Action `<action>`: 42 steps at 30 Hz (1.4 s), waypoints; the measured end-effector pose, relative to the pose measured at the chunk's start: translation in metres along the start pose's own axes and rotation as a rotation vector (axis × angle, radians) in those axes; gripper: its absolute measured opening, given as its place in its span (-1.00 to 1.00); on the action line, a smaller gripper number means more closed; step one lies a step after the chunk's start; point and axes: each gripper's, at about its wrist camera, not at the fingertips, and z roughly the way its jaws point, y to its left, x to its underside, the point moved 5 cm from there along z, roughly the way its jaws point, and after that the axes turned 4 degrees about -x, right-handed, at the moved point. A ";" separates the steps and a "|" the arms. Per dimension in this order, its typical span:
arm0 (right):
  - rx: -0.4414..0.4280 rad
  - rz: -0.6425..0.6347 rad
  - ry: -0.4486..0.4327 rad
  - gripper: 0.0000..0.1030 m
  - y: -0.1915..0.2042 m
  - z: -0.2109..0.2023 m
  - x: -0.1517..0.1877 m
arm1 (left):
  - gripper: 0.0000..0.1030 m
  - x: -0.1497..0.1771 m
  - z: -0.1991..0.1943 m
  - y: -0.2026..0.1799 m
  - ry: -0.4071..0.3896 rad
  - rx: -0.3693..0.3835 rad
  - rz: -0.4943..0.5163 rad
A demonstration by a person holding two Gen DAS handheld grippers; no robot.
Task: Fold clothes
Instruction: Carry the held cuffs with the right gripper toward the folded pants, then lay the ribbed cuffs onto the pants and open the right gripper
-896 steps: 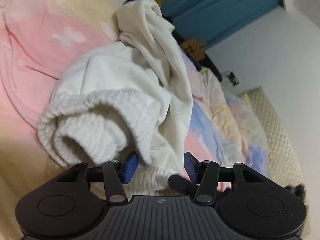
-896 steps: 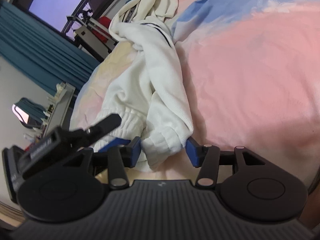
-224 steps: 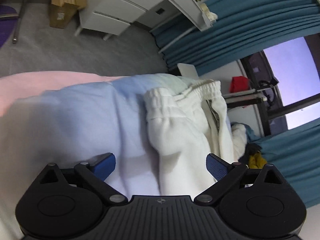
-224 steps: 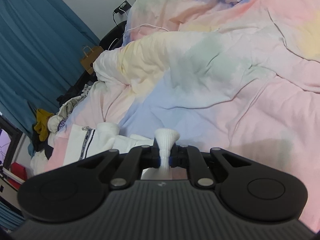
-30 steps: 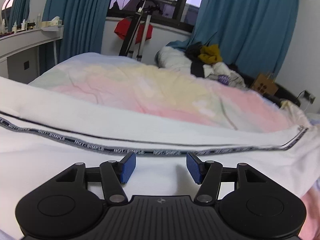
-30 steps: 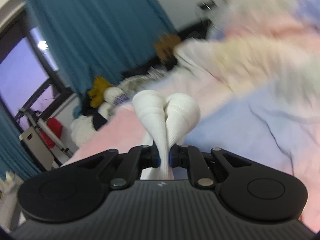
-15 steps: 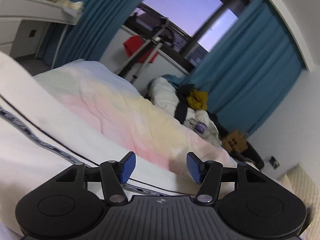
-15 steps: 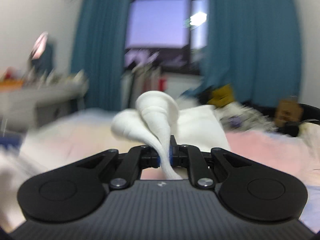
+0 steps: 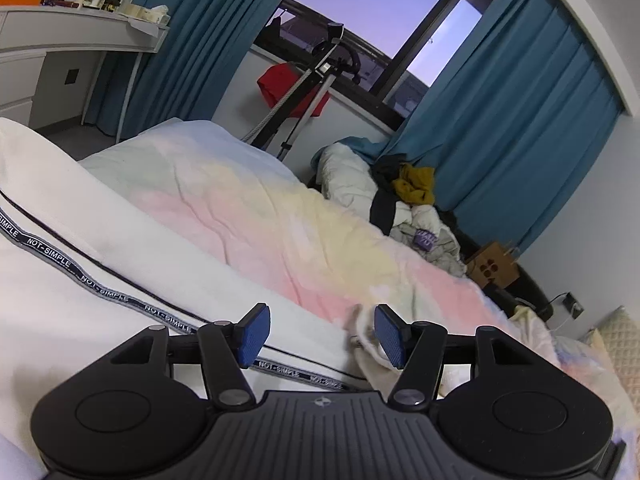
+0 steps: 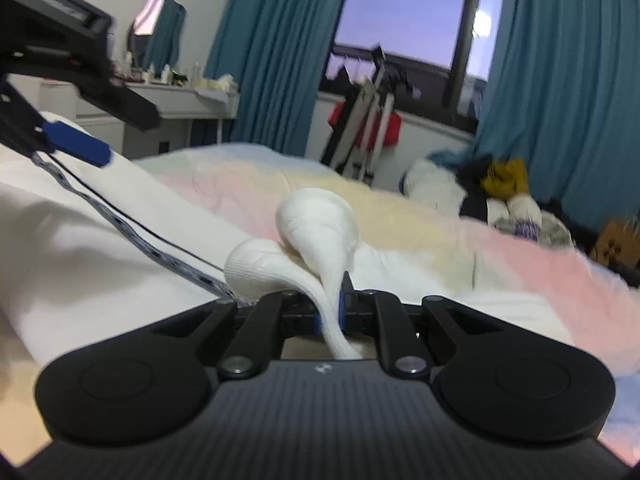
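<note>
White trousers (image 9: 80, 312) with a dark lettered side stripe (image 9: 120, 300) lie stretched across the bed. My left gripper (image 9: 322, 336) hovers just above them near the stripe. It is open and nothing is pinched between its blue pads. My right gripper (image 10: 330, 314) is shut on the two white ribbed cuffs (image 10: 320, 220), which bulge up past its fingertips. In the right wrist view the trousers (image 10: 100, 264) spread to the left. The left gripper's fingers (image 10: 80, 148) hang over them at the upper left.
A pastel duvet (image 9: 280, 216) covers the bed. A heap of clothes (image 9: 408, 196) sits at its far end by blue curtains (image 9: 500, 120). A metal stand with a red cloth (image 9: 296, 88) is below the window. A white desk (image 9: 60, 36) stands at left, a cardboard box (image 9: 494, 270) at right.
My right gripper swung round with the cuffs, from facing the bed's other end to facing the window beside the left gripper. My left gripper lifted and rolled, and stayed open.
</note>
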 end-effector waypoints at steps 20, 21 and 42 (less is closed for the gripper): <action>-0.268 -0.135 0.130 -0.77 0.038 -0.024 0.009 | 0.50 0.045 0.076 0.008 0.349 0.104 -0.064; -0.263 -0.131 0.116 -0.77 0.036 -0.030 0.006 | 0.53 0.045 0.078 0.007 0.351 0.102 -0.065; -0.303 -0.336 0.193 -0.77 0.062 -0.020 0.029 | 0.60 0.052 0.098 0.014 0.384 0.144 -0.149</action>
